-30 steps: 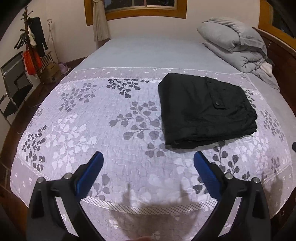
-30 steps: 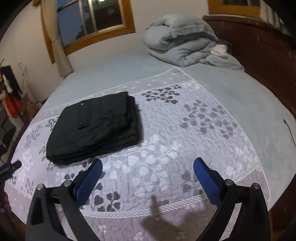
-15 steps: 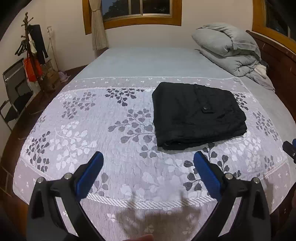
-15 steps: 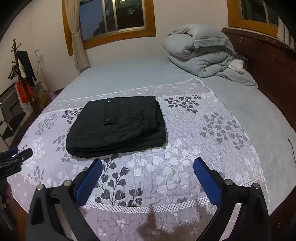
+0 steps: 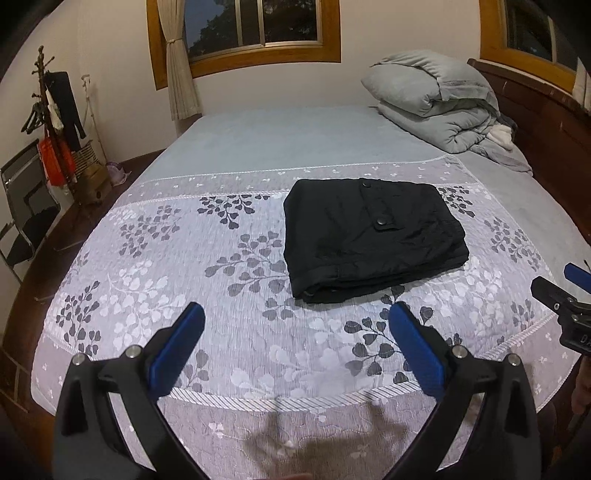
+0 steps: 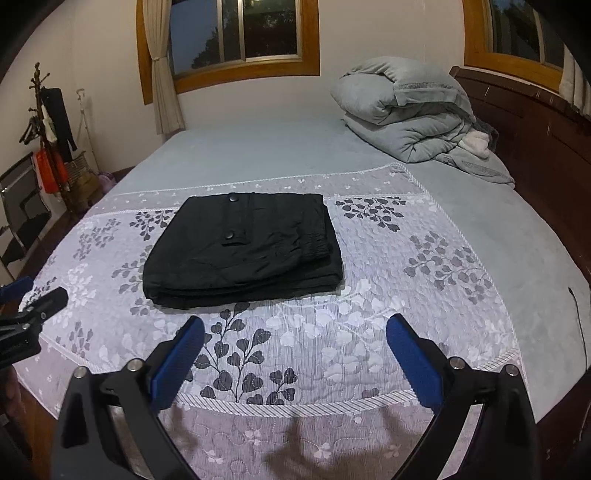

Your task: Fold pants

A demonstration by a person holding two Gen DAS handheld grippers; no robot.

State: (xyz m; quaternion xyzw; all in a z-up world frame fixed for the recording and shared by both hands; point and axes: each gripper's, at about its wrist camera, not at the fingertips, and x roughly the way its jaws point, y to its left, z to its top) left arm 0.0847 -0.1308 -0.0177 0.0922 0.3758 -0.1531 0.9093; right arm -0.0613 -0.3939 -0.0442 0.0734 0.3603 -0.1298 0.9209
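Black pants lie folded into a flat rectangle on the leaf-patterned bedspread; they also show in the right wrist view. My left gripper is open and empty, held above the near edge of the bed, apart from the pants. My right gripper is open and empty, also back from the pants. The right gripper shows at the right edge of the left wrist view, and the left gripper at the left edge of the right wrist view.
A folded grey duvet lies at the head of the bed by the dark wooden headboard. A coat stand and a folding chair stand on the floor at the left. Windows are on the far wall.
Both grippers have pulled back and risen away from the folded pants, so more of the room shows. Each gripper has come into the other's view. The pants have not moved.
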